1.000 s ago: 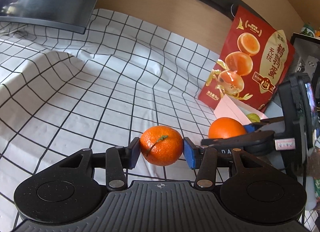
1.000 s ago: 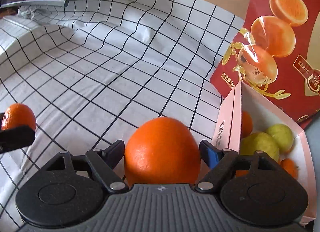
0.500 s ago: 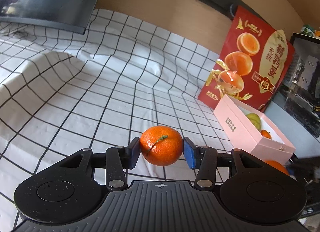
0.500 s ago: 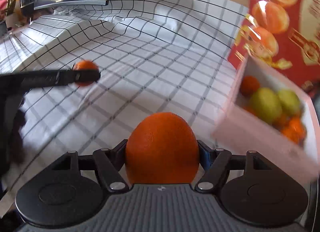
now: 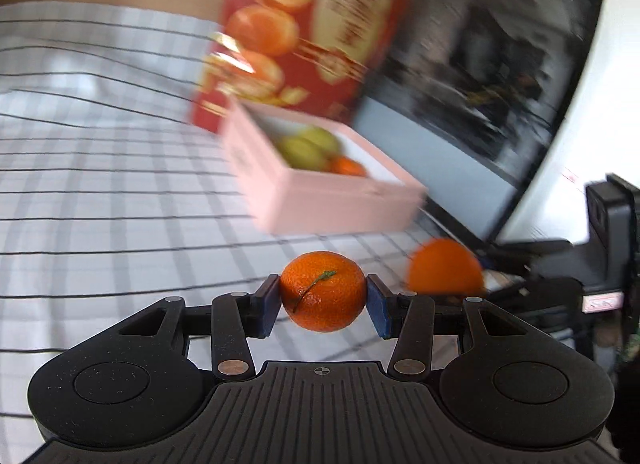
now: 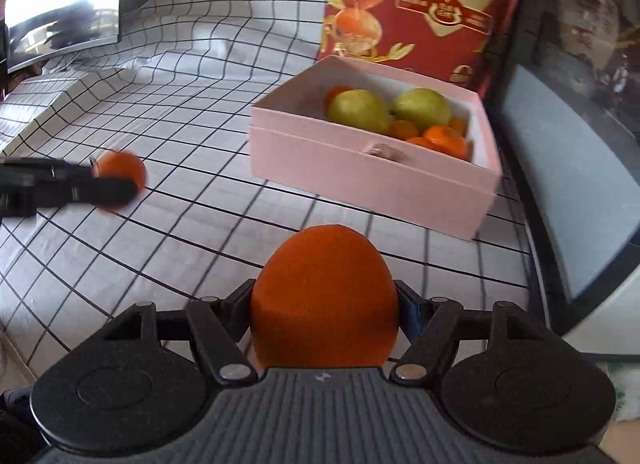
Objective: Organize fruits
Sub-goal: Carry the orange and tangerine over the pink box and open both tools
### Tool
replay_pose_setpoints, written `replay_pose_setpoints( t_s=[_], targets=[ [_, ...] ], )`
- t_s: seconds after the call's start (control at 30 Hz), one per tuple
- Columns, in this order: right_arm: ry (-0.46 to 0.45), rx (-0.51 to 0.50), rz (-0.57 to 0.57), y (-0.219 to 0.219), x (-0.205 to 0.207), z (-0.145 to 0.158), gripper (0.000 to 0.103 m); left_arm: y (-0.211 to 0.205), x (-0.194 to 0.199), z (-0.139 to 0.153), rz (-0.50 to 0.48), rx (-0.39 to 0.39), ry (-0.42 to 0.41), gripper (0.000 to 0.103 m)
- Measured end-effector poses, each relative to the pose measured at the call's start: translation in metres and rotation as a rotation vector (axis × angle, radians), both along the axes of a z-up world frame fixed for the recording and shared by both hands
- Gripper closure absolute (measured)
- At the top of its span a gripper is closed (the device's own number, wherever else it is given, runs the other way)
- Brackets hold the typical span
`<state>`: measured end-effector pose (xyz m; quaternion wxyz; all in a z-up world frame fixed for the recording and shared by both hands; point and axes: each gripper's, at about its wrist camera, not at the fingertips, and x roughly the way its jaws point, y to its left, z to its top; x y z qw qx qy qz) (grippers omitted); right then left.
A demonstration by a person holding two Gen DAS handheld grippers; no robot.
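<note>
My left gripper (image 5: 323, 298) is shut on a small mandarin (image 5: 322, 289) with a green stem, held above the checked cloth. My right gripper (image 6: 325, 306) is shut on a large orange (image 6: 324, 296). The pink box (image 6: 360, 172) sits ahead of both, holding two green pears (image 6: 358, 110), several small mandarins (image 6: 446, 138). In the left wrist view the box (image 5: 328, 200) is ahead right, and the large orange (image 5: 445, 266) shows at right. In the right wrist view the left gripper with its mandarin (image 6: 120, 172) is at left.
A red printed carton (image 6: 424, 0) stands behind the box. A dark monitor (image 5: 488, 76) stands right of the box, another screen (image 6: 64, 4) at the far left. The white checked cloth (image 6: 180, 104) covers the table, rumpled at the back.
My left gripper has swung right toward the pink box, blurring its view. My right gripper has pulled back and turned, so the box now lies ahead of it. Both still hold their fruit.
</note>
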<state>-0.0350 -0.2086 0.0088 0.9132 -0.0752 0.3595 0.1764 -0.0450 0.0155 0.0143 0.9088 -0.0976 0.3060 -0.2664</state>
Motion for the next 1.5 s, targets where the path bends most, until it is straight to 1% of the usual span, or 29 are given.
replay_pose_setpoints(
  t_s=[0.07,0.13,0.2,0.27,0.3,0.33,0.4,0.47,0.57,0.67,0.77,0.87,0.97,1.07,1.1,1.2,1.27,1.3,1.4,1.5],
  targets=[
    [-0.02,0.016,-0.012,-0.007,-0.002,0.002,0.032,-0.012,0.009,0.004,-0.029,-0.004,0.019,0.052],
    [-0.052,0.037,-0.025,-0.012,-0.003,0.011,0.032,-0.019,0.027,0.019,-0.035,-0.021,0.011,0.052],
    [-0.1,0.06,-0.031,-0.016,0.0,0.028,0.032,-0.024,0.052,0.042,-0.01,-0.046,-0.028,0.052],
    [-0.156,0.076,-0.046,-0.017,0.011,0.051,0.032,-0.03,0.082,0.062,0.018,-0.049,-0.053,0.052],
    [-0.176,0.08,-0.057,-0.017,0.019,0.061,0.032,-0.034,0.099,0.07,0.032,-0.039,-0.062,0.052],
    [-0.193,0.084,-0.075,-0.018,0.032,0.073,0.032,-0.04,0.12,0.077,0.044,-0.013,-0.068,0.052],
    [-0.2,0.094,-0.118,-0.019,0.057,0.088,0.032,-0.049,0.155,0.084,0.049,0.039,-0.056,0.052],
    [-0.198,0.081,-0.158,-0.019,0.087,0.097,0.032,-0.057,0.192,0.082,0.049,0.064,-0.014,0.052],
    [-0.182,0.04,-0.199,-0.013,0.116,0.094,0.032,-0.063,0.232,0.07,0.059,0.049,0.09,0.052],
    [-0.143,0.052,-0.186,-0.007,0.13,0.083,0.032,-0.066,0.253,0.047,0.061,0.048,0.185,0.052],
    [-0.099,0.08,-0.159,-0.002,0.137,0.074,0.032,-0.066,0.259,0.03,0.067,0.08,0.216,0.053],
    [-0.095,0.059,-0.135,0.007,0.135,0.068,0.032,-0.06,0.258,0.024,0.082,0.08,0.204,0.053],
    [-0.106,0.039,-0.112,0.014,0.133,0.065,0.032,-0.048,0.252,0.032,0.086,0.022,0.156,0.053],
    [-0.094,0.058,-0.102,0.012,0.136,0.064,0.032,-0.035,0.242,0.049,0.097,-0.03,0.104,0.053],
    [-0.086,0.064,-0.105,0.011,0.139,0.064,0.032,-0.033,0.238,0.054,0.103,-0.034,0.09,0.053],
    [-0.047,0.092,-0.122,0.005,0.147,0.059,0.032,-0.026,0.217,0.068,0.12,-0.006,0.012,0.053],
    [-0.013,0.124,-0.127,0.002,0.154,0.054,0.032,-0.024,0.202,0.072,0.124,0.012,-0.044,0.052],
    [0.004,0.143,-0.131,0.002,0.157,0.051,0.032,-0.024,0.197,0.073,0.126,0.013,-0.059,0.053],
    [0.05,0.204,-0.129,0.009,0.169,0.043,0.032,-0.019,0.179,0.072,0.146,0.001,-0.083,0.052],
    [0.066,0.212,-0.106,0.023,0.175,0.035,0.032,-0.009,0.158,0.065,0.175,0.004,-0.085,0.053]
  ],
)
